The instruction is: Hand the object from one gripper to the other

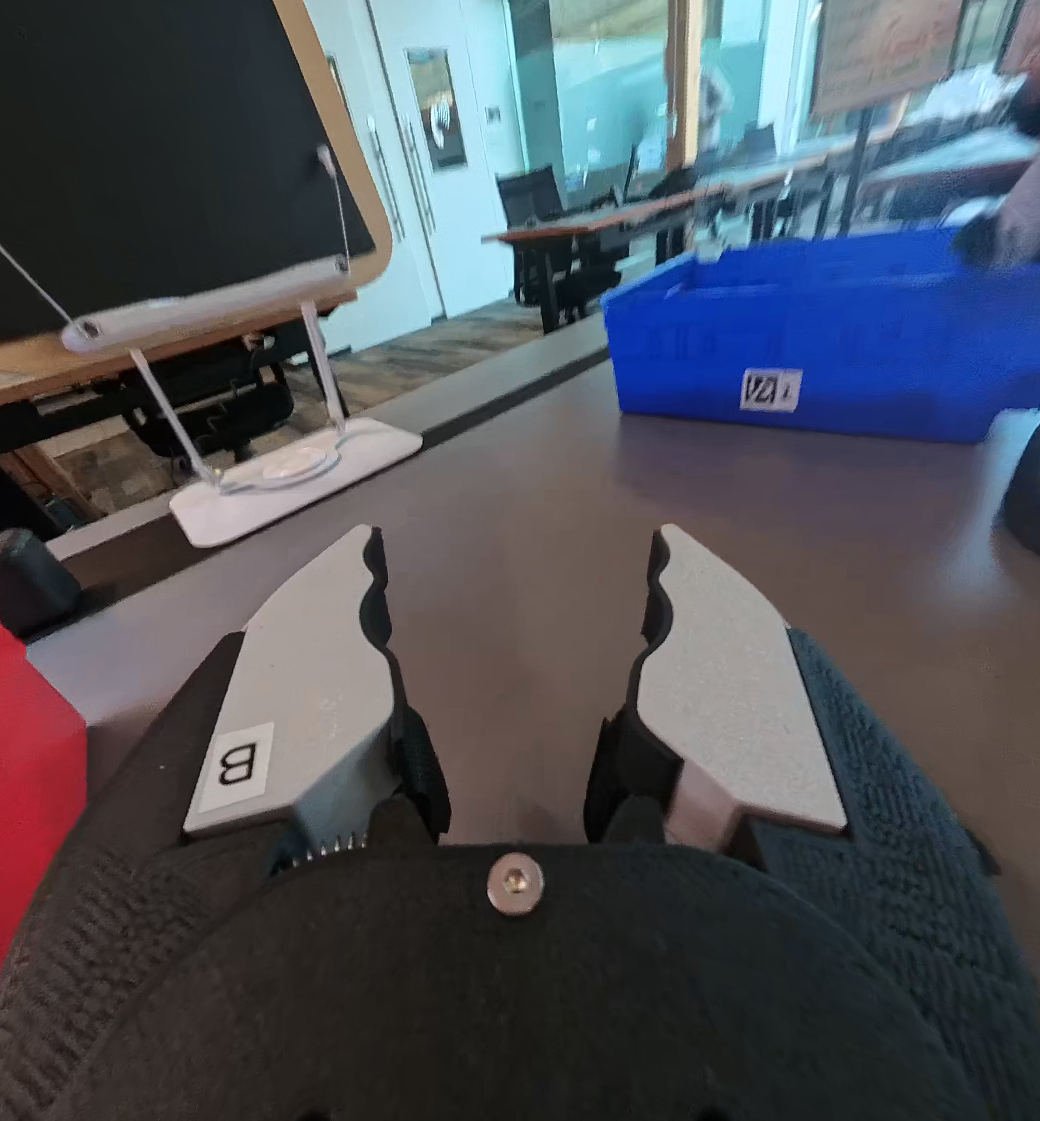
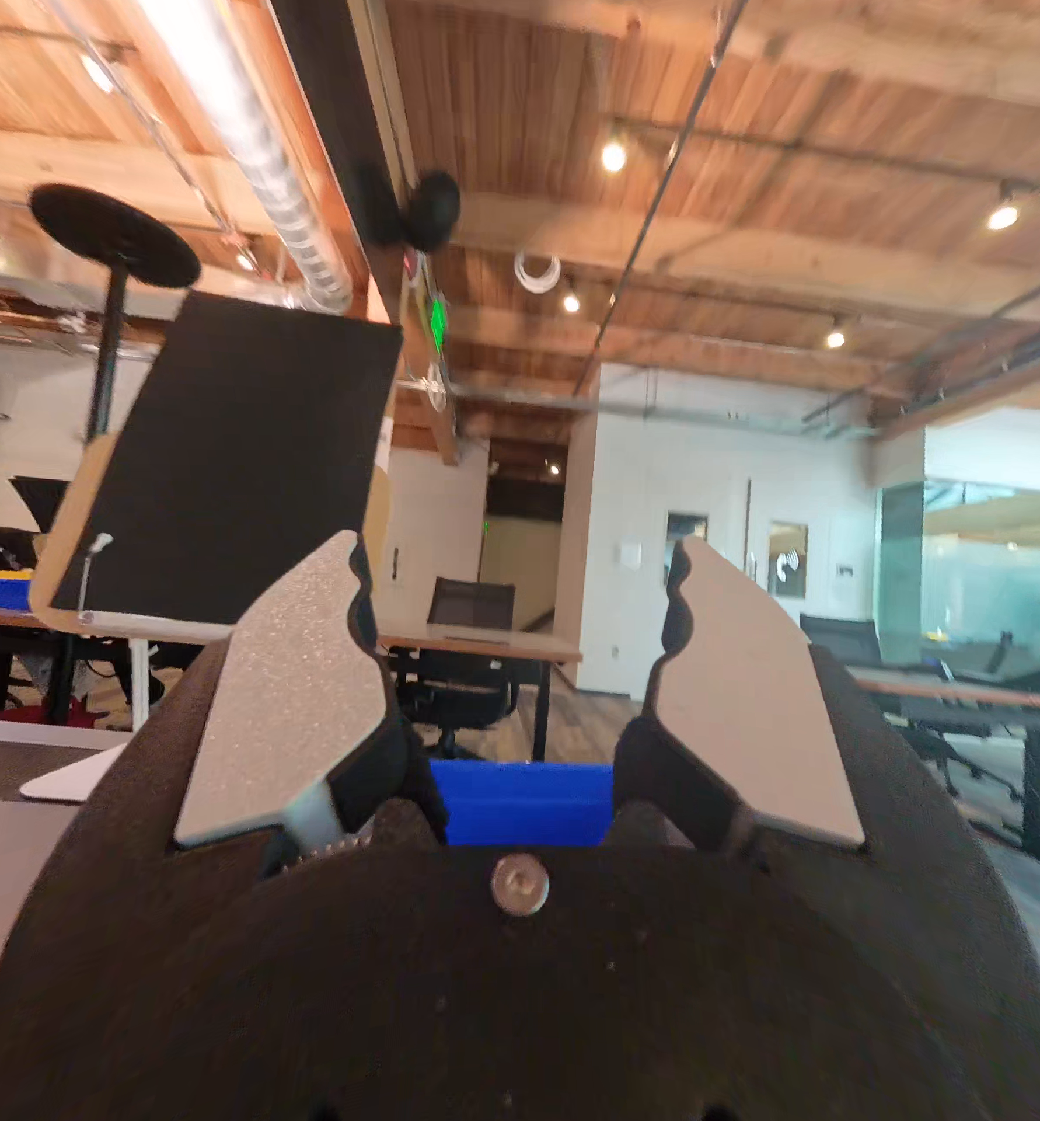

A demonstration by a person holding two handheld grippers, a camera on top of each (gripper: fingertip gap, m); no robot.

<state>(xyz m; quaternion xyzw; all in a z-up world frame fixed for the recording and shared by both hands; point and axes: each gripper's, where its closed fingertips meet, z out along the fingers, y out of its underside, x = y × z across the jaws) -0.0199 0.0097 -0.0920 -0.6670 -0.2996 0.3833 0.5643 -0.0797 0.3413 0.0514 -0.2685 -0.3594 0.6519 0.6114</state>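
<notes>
While neither gripper holds anything yet, the step in hand looks like fetching the object, prob. from the blue bin point(image 1: 808, 358).

Going left to right in the left wrist view: a red thing point(image 1: 8, 758) at the edge, a dark cylinder point(image 1: 20, 576) behind it, then a tablet on a white stand point(image 1: 299, 479), then the left gripper point(image 1: 517, 546) low over the grey table point(image 1: 505, 485), jaws wide w/ nothing between them. Right of that sits the bin; at far right something blurred, poss. the other gripper, hangs over its rim, too smeared to tell.

Right gripper point(image 2: 517, 552) is tilted up toward the ceiling, jaws wide, empty; a strip of blue bin shows just below it.

To do this well: tip the right gripper down, centre the object between the fingers before closing, bring the left in close for the pass.

Bin contents: only inner walls show; the object itself can't be seen.
</notes>
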